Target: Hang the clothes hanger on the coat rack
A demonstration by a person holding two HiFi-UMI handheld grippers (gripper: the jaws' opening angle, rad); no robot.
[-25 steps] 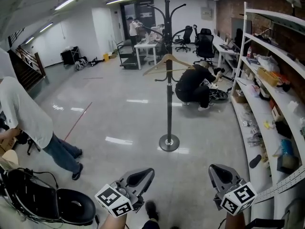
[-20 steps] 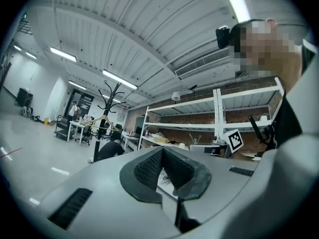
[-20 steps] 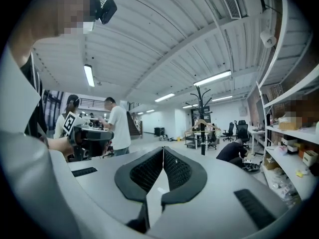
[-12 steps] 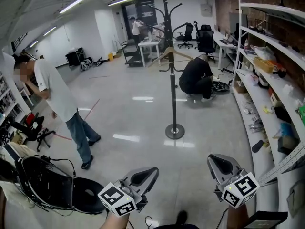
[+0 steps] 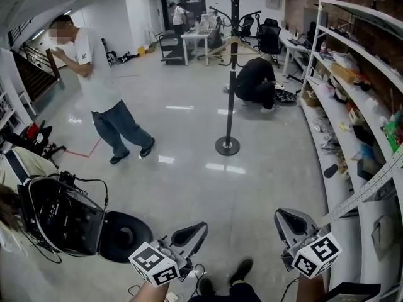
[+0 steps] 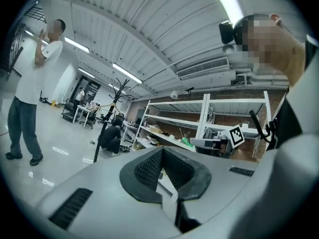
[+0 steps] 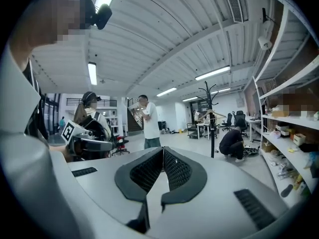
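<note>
- Hanging from an arm of the coat rack (image 5: pixel 231 74), the wooden hanger (image 5: pixel 221 46) is well apart from both tongs.
- The rack stands farther off than a second ago, so the person seems to be backing away; the task looks done.
- Both the left tongs (image 5: pixel 192 233) and the right tongs (image 5: pixel 291 220) are clenched and empty.

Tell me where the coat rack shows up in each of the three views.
Head view: coat rack at upper centre, standing on the floor.
Left gripper view: coat rack left of centre, leaning in the picture.
Right gripper view: coat rack right of centre, upright.
Shared landmark: the crouching person in black just beside its pole.
</note>
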